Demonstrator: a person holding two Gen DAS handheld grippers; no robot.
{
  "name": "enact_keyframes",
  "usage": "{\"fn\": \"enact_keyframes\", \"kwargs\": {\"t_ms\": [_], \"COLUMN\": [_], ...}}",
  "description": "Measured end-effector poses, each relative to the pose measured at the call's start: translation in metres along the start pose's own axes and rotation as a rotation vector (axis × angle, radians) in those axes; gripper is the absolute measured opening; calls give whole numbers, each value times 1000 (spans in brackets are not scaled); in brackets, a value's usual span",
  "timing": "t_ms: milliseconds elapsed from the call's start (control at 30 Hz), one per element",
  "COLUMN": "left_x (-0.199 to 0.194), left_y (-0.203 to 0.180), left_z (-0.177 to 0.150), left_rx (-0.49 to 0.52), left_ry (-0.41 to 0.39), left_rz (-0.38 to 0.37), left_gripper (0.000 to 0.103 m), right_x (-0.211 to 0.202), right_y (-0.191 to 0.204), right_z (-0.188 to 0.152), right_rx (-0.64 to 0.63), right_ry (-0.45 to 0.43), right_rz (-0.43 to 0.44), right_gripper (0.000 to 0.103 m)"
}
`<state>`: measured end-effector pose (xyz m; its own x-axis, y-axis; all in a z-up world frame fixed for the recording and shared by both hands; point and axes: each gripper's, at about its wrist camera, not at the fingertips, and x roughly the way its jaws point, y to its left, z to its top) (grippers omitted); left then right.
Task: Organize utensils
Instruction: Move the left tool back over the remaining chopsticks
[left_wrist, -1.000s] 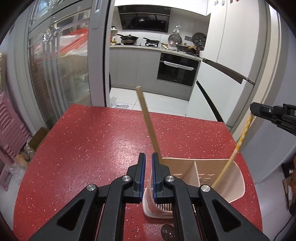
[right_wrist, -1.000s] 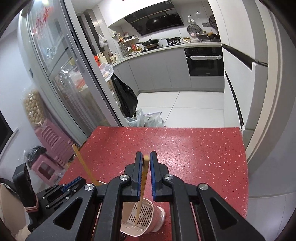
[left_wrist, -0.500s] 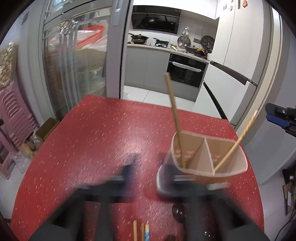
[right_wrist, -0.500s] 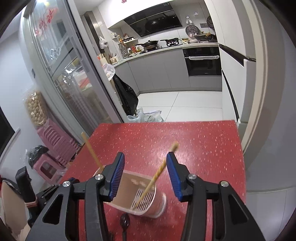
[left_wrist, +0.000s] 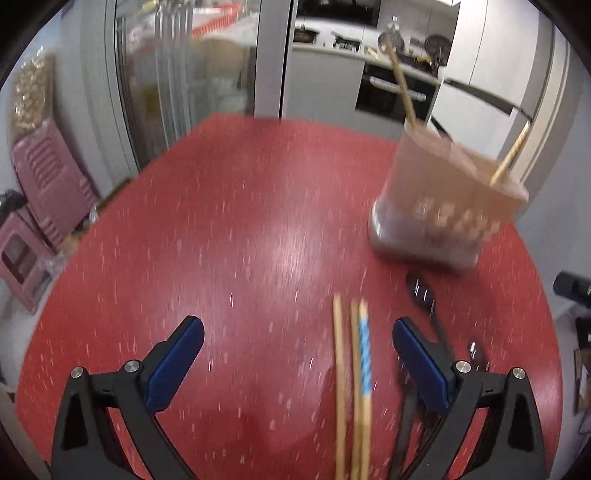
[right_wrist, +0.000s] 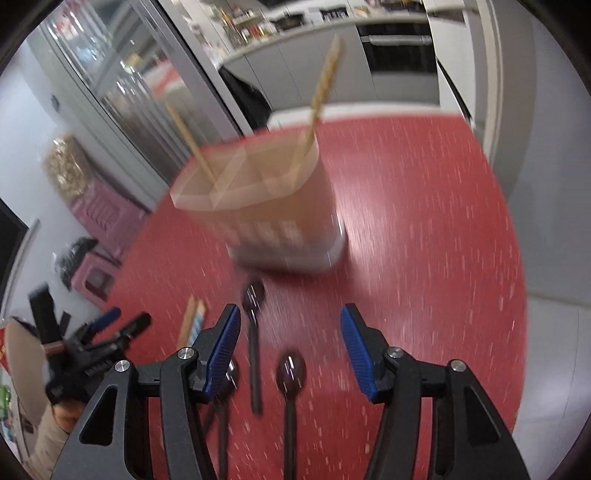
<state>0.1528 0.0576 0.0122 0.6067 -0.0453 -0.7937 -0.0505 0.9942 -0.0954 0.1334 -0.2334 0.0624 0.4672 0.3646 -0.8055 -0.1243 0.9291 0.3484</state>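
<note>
A beige divided utensil holder (left_wrist: 448, 199) stands on the red speckled table (left_wrist: 229, 229) and holds two wooden chopsticks (left_wrist: 402, 86), one in each end compartment. It also shows in the right wrist view (right_wrist: 266, 206). My left gripper (left_wrist: 295, 343) is open and empty, low over the table. Several chopsticks (left_wrist: 352, 373), one with a blue pattern, lie between its fingers. My right gripper (right_wrist: 290, 332) is open and empty above dark spoons (right_wrist: 291, 373) lying in front of the holder. Both views are blurred.
More dark spoons (left_wrist: 421, 291) lie right of the loose chopsticks. Pink stools (left_wrist: 44, 192) stand left of the table beside a glass door. A kitchen counter and oven (right_wrist: 399, 48) lie beyond the table. The left gripper shows at the right wrist view's left edge (right_wrist: 107, 328).
Both grippers let go of their chopsticks, which now stand in the holder. Both opened wide, pulled back and dropped toward the utensils lying on the table.
</note>
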Motion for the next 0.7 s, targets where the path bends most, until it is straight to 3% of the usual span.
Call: {"fn": "enact_keyframes", "kwargs": {"t_ms": [267, 700], "left_x": [9, 11], "left_y": [5, 8], "left_z": [-45, -75], "left_rx": [-3, 33], "left_ry": [66, 94], "left_rz": [29, 62], "left_gripper": [103, 103], "right_x": [30, 38], "right_y": [-10, 1], "right_z": [-64, -102], "right_rx": [25, -30], "right_ry": [133, 142], "right_rz": [-77, -148], "right_gripper": [60, 60]}}
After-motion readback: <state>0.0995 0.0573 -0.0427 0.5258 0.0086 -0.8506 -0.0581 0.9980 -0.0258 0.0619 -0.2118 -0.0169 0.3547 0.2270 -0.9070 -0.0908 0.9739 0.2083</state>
